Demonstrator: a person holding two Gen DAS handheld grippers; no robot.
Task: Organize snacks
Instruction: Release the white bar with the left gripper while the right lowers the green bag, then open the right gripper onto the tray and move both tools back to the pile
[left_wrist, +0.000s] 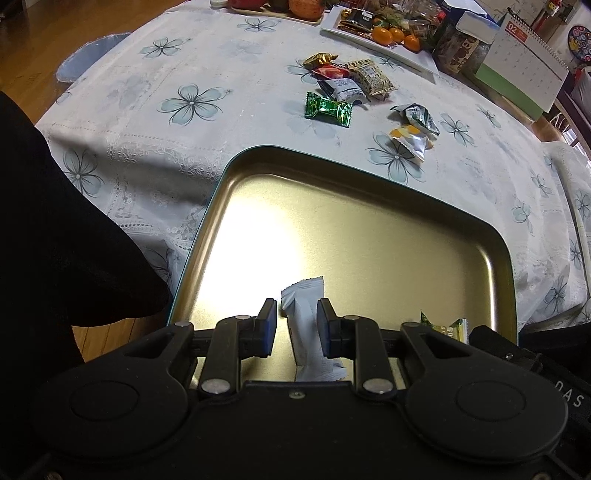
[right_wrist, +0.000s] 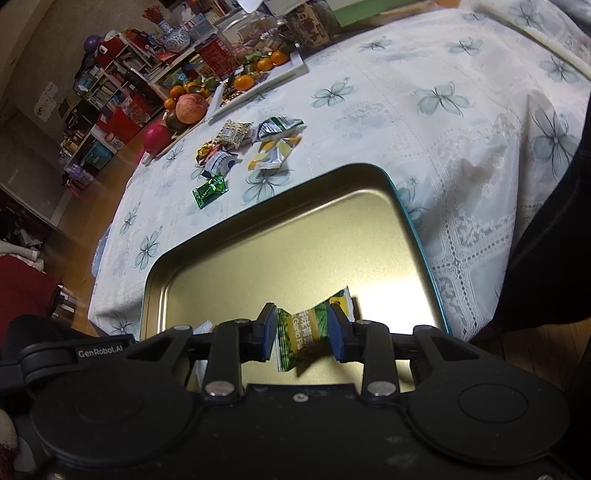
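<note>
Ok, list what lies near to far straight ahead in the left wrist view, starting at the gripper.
left gripper → white snack packet between its fingers → gold tin tray → green candy → black-and-white packet → gold-wrapped candy → white plate of tangerines

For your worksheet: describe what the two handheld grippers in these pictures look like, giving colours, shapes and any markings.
Both the left gripper and the right gripper are matte black plastic, each with two round housings, angled linkage arms joined by silver pins, and dark blue pads on the fingers. White lettering reading GenRobot.AI marks a black body beside the right gripper. No cables show.
</note>
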